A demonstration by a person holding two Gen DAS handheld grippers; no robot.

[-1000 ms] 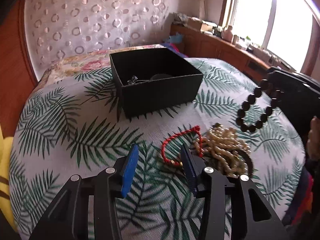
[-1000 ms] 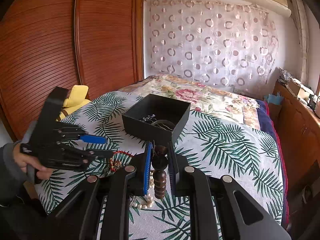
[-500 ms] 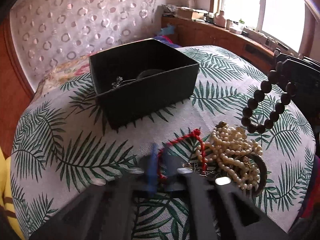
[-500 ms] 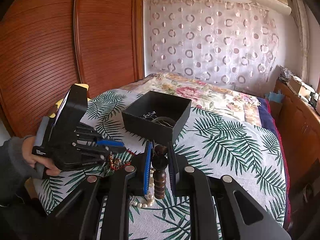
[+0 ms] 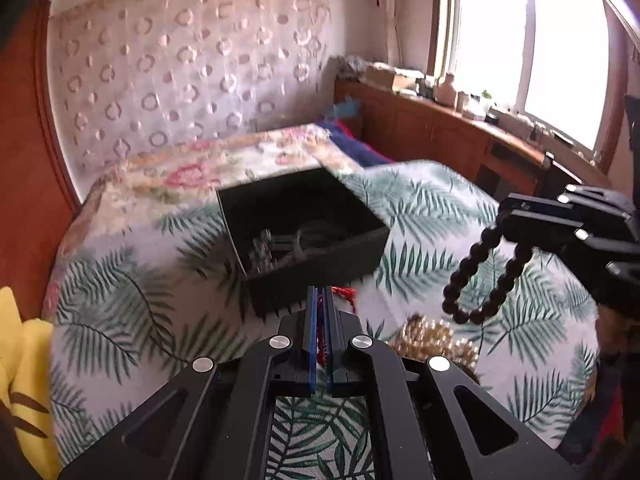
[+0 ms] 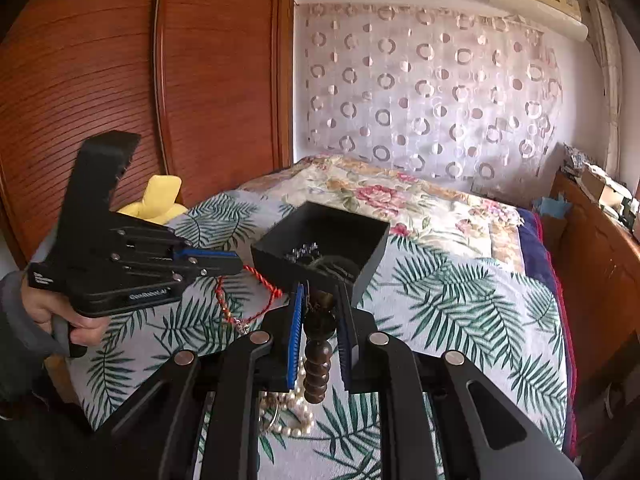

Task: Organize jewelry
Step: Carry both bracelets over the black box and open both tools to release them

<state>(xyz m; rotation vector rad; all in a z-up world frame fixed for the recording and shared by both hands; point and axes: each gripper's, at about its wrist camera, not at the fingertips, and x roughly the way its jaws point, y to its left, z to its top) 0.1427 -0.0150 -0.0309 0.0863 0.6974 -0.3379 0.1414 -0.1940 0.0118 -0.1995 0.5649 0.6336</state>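
Left wrist view: the left claw (image 5: pixel 320 300) has its blue pads pressed together on a red cord bracelet (image 5: pixel 345 294), a strand of which runs between them and loops out to the right just past the tips. The claw points toward the black box (image 5: pixel 304 232), which sits on the palm-leaf bedspread (image 5: pixel 120 300) with small metal pieces and a dark ring inside it. To the right the right claw (image 5: pixel 506 236) carries a dark bead bracelet (image 5: pixel 480 276), whose loop hangs down, long axis close to vertical, above a heap of pearl beads (image 5: pixel 432 340) lying on the spread.

The right wrist view shows what that view hides. The red cord bracelet (image 6: pixel 248 300) hangs from the left claw (image 6: pixel 236 266) as a drooping loop with small pale beads and a metal piece at its lowest point, clear of the bedspread (image 6: pixel 460 300). A hand (image 6: pixel 60 316) in a grey sleeve holds that tool. The right claw (image 6: pixel 320 300) is only partly closed, its pads gripping the dark bead bracelet (image 6: pixel 318 364), seen here edge-on as a column of beads dropping toward the pearl beads (image 6: pixel 296 416). The black box (image 6: pixel 352 232) sits just beyond the tips.
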